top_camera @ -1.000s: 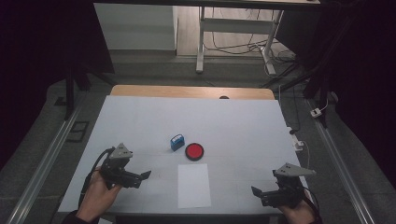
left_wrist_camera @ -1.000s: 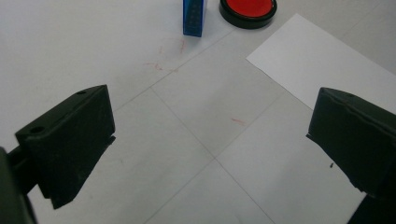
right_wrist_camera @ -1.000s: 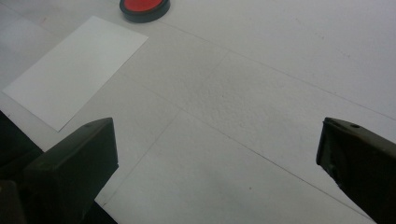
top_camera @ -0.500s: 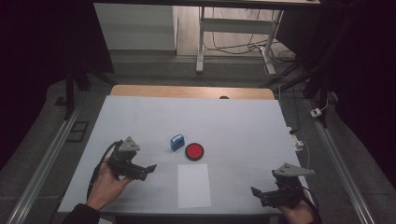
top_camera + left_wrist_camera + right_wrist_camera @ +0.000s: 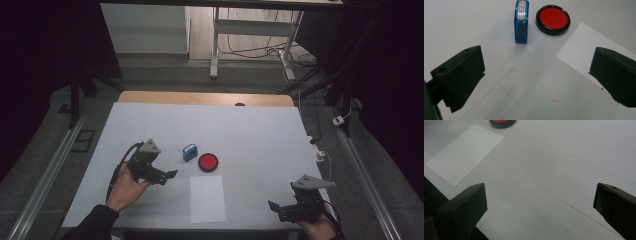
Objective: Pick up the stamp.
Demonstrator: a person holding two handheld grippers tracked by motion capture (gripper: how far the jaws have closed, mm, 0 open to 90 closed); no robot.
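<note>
A small blue stamp [image 5: 189, 152] stands on the white table cover [image 5: 250, 135], with a round red ink pad [image 5: 208, 162] in a black rim just to its right. A blank white paper sheet [image 5: 207, 198] lies in front of them. My left gripper [image 5: 167, 177] hovers open a short way left of the paper and in front of the stamp. Its own view has the stamp [image 5: 521, 23], pad [image 5: 553, 19] and paper corner [image 5: 596, 60] ahead of the wide-apart jaws [image 5: 536, 72]. My right gripper [image 5: 276, 210] rests open near the front right edge, with the paper [image 5: 464, 152] to its left.
Faint red ink marks [image 5: 501, 66] dot the cover near the stamp. A wooden table edge [image 5: 205, 98] runs along the back. Metal rails [image 5: 45, 175] flank the table, and a desk frame with cables [image 5: 250, 45] stands behind.
My left gripper has moved forward and to the right, closer to the stamp and paper. The right gripper has stayed put.
</note>
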